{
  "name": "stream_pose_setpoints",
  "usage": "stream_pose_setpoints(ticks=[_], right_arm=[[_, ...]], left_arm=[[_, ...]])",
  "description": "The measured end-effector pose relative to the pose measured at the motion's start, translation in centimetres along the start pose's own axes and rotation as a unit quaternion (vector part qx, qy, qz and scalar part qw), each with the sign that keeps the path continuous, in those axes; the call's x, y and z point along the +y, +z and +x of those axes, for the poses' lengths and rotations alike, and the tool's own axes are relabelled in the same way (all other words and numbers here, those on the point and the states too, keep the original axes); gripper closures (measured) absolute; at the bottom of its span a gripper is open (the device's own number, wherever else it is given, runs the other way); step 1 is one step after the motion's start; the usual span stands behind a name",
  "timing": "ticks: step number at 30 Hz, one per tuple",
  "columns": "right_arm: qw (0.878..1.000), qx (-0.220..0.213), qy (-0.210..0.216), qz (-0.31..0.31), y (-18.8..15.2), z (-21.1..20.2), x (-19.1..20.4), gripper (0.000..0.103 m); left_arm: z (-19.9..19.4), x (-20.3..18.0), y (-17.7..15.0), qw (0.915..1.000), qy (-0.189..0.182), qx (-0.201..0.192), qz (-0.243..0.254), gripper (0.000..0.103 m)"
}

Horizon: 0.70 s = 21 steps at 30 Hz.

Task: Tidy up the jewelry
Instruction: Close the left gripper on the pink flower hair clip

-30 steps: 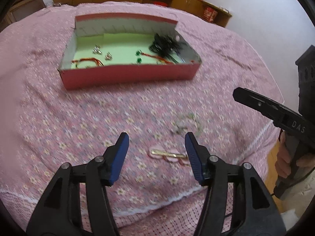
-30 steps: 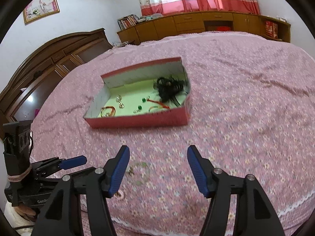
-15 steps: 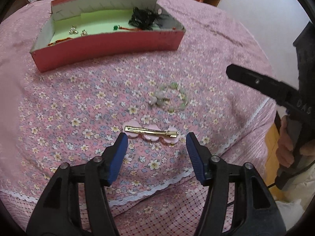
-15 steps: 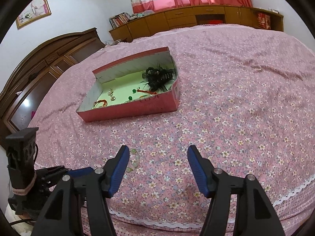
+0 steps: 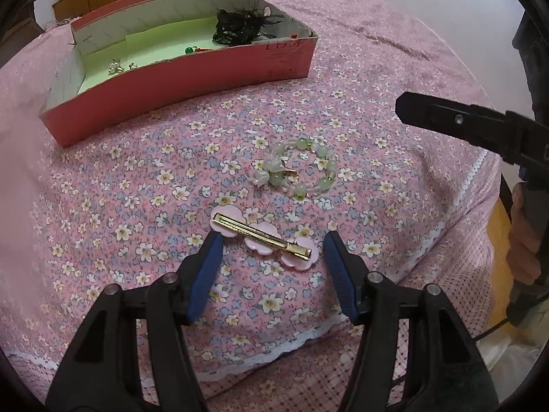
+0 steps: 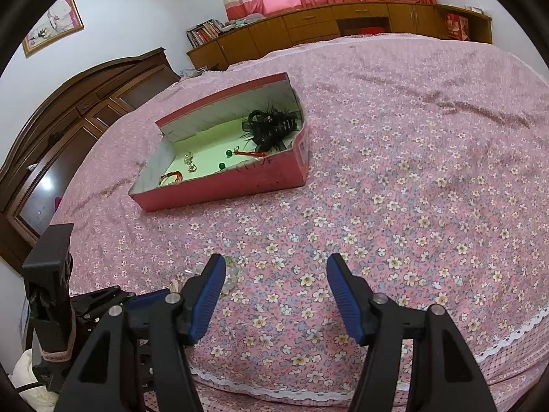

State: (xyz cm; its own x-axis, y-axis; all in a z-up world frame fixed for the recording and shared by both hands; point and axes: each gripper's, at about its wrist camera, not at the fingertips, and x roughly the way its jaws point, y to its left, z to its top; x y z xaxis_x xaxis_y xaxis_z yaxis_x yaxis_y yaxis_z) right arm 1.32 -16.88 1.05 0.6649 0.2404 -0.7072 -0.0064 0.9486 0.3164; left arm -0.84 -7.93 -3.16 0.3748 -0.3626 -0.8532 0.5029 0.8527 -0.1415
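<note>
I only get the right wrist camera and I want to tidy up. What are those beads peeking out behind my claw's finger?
Observer: A bead bracelet, green and clear beads, lying as a whole ring on the bedspread.
Operator: Is anything else outside the pink box?
Observer: Yes, a pink flower hair clip with a gold bar, nearer the bed's edge than the bracelet.
Operator: Is the other claw holding it?
Observer: No. The left claw is open, and the clip lies flat on the bedspread between its fingers.
</note>
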Motion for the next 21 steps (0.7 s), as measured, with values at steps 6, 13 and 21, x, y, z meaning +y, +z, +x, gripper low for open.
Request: stream_pose_setpoints(ticks=[6,13,21], right_arm=[[1.000,0.003,0.002,0.001,0.0,0.3,0.0,0.039],[1.000,0.008,0.004,-0.002,-0.1,0.7,0.3,0.039],[1.000,0.022,0.012,-0.004,-0.2,1.8,0.9,0.039]], left_arm=[[-0.3,0.9,-0.2,0.9999,0.002,-0.011,-0.007,0.068],[-0.8,1.6,-0.3,0.9997,-0.002,-0.020,-0.017,0.070],[-1.7,2.7,-0.4,0.9988,0.007,-0.034,-0.036,0.071]])
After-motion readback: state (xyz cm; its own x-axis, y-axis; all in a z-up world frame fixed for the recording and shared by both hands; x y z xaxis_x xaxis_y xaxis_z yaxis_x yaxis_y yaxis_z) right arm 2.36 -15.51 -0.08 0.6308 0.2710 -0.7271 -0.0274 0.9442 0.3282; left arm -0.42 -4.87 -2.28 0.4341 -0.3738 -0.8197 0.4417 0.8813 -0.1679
